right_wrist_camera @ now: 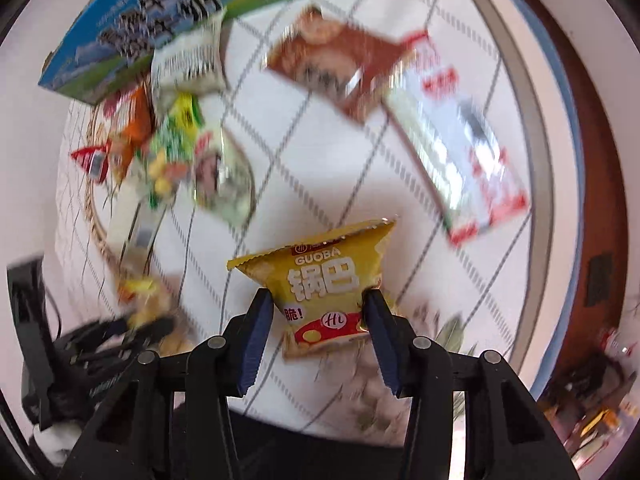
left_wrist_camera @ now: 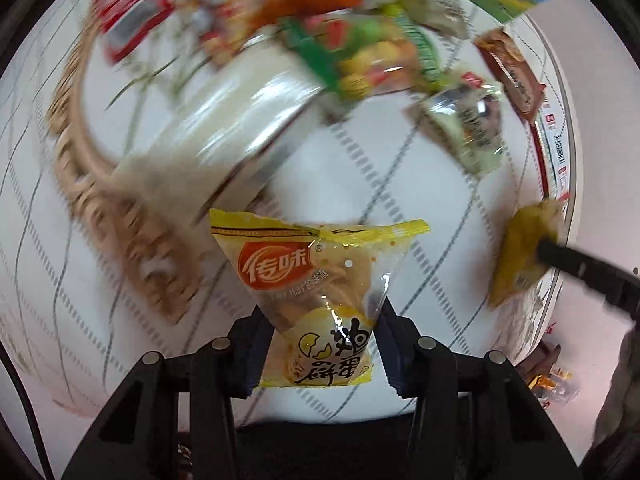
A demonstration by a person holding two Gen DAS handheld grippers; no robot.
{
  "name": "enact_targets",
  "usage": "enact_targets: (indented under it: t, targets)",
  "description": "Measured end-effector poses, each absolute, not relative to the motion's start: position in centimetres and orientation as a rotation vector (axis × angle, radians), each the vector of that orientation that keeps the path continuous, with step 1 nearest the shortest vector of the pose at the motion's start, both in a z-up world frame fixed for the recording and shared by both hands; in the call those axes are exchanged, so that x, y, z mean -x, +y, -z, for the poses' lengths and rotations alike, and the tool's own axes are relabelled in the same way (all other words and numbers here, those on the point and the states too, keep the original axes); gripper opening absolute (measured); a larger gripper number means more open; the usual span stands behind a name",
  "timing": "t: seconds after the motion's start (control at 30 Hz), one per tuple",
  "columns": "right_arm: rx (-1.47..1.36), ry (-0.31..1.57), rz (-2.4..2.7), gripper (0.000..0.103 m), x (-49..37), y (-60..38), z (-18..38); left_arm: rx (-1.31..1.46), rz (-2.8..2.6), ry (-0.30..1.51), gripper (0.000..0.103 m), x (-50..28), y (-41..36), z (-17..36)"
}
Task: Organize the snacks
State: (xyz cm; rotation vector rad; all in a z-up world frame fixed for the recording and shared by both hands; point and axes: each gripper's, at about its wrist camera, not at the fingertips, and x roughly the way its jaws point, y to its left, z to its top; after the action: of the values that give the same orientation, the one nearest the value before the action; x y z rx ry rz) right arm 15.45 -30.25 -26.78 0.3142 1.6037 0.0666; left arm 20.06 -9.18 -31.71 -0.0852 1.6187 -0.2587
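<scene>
Fingers on the left gripper point(left_wrist_camera: 320, 344) are clamped on a yellow egg-cake packet point(left_wrist_camera: 320, 300), pinching its lower half so the top fans out wide above the pads. Right gripper point(right_wrist_camera: 320, 320) is doing the same thing with a yellow guoba bag point(right_wrist_camera: 320, 284), blue pads point(right_wrist_camera: 378, 328) pressing in on both sides. Both point steeply down at the bench point(left_wrist_camera: 380, 184), which has a white cloth with a thin grid pattern.

Honestly most of the rest is a smear. In the left view there's a woven tray point(left_wrist_camera: 100, 200) with a pile of snacks up top, too blurred to sort out beyond red, orange and green wrappers. A brown packet point(left_wrist_camera: 510, 74) and a clear one point(left_wrist_camera: 468, 124) lie on the cloth outside the tray. A blue-green box point(right_wrist_camera: 132, 28) is cut off by the frame edge. From the left view the right gripper shows only as a black finger at the edge, with the guoba bag on it.
</scene>
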Motion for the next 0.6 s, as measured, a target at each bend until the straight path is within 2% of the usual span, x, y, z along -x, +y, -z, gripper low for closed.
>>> enact_targets:
  t: [0.1, 0.3, 0.4, 0.6]
  targets:
    - [-0.320, 1.600, -0.056, 0.051, -14.9, -30.0, 27.3, 0.064, 0.281, 1.614, 0.045, -21.7, -11.2, 31.7]
    - [-0.280, 1.581, -0.052, 0.063, -15.3, -30.5, 26.5, 0.104, 0.324, 1.656, 0.056, -22.7, -11.6, 32.7]
    - [-0.259, 1.591, -0.067, 0.063, -15.1, -30.0, 26.8, 0.157, 0.340, 1.687, 0.060, -22.7, -10.6, 33.7]
    - [-0.213, 1.613, -0.057, 0.065, -15.6, -28.3, 28.4, 0.155, 0.362, 1.702, 0.061, -22.5, -10.0, 34.2]
